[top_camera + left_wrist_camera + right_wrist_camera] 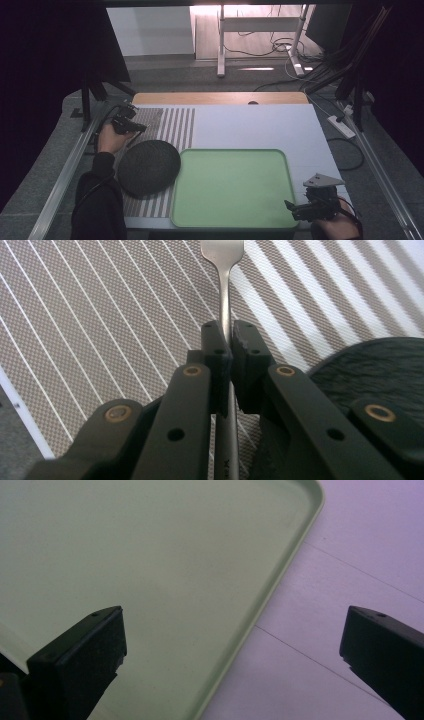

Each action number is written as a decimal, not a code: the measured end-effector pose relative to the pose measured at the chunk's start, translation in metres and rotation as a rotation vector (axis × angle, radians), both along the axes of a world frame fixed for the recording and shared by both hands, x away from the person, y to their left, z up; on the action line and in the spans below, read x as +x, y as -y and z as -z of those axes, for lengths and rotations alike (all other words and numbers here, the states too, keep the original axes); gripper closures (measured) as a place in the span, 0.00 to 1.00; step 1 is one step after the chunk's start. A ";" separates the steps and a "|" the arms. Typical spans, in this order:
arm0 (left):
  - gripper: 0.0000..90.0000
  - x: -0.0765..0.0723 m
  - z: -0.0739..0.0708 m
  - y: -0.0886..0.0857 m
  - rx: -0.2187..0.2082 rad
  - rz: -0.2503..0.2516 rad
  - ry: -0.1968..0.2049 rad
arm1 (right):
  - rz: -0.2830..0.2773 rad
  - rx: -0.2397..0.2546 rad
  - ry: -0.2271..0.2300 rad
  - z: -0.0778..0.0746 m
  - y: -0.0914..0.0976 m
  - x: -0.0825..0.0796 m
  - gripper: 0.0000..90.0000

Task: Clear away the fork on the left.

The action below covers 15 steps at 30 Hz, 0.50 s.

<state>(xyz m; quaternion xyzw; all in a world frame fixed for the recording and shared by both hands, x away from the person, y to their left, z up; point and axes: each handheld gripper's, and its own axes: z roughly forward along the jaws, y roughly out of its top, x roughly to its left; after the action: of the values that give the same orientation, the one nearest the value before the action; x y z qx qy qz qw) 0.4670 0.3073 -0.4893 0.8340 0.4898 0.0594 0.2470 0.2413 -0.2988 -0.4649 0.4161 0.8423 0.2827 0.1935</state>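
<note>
A metal fork [223, 285] runs between the two black jaws in the left gripper view, its handle clamped by the pads and its head pointing away over the striped mat [100, 315]. My left gripper [134, 129] is shut on that fork, above the mat at the table's left, just beyond a dark round plate [148, 166]. My right gripper [291, 207] stands wide open at the front right, over the near right corner of the green tray [230, 185]; nothing lies between its jaws. In the right gripper view the tray rim [272, 595] crosses between the two fingers [80, 665].
The dark plate [380, 370] overlaps the mat and touches the tray's left edge. The white table top [260, 125] stretches behind the tray. Cables and table legs stand on the floor beyond the far edge.
</note>
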 end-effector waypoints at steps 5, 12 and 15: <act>0.94 -0.007 -0.003 0.007 0.002 0.017 -0.022 | 0.001 0.003 0.002 0.000 0.000 0.000 0.00; 0.94 -0.019 -0.006 0.023 -0.017 0.047 -0.040 | -0.001 0.004 0.003 0.000 0.000 0.000 0.00; 0.94 -0.025 -0.006 0.031 -0.008 0.071 -0.047 | -0.002 0.004 0.004 0.000 0.000 0.000 0.00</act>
<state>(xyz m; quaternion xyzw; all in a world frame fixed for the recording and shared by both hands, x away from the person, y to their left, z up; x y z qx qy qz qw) 0.4422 0.2758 -0.4832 0.8509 0.4660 0.0288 0.2408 0.2409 -0.2990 -0.4645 0.4151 0.8418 0.2854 0.1939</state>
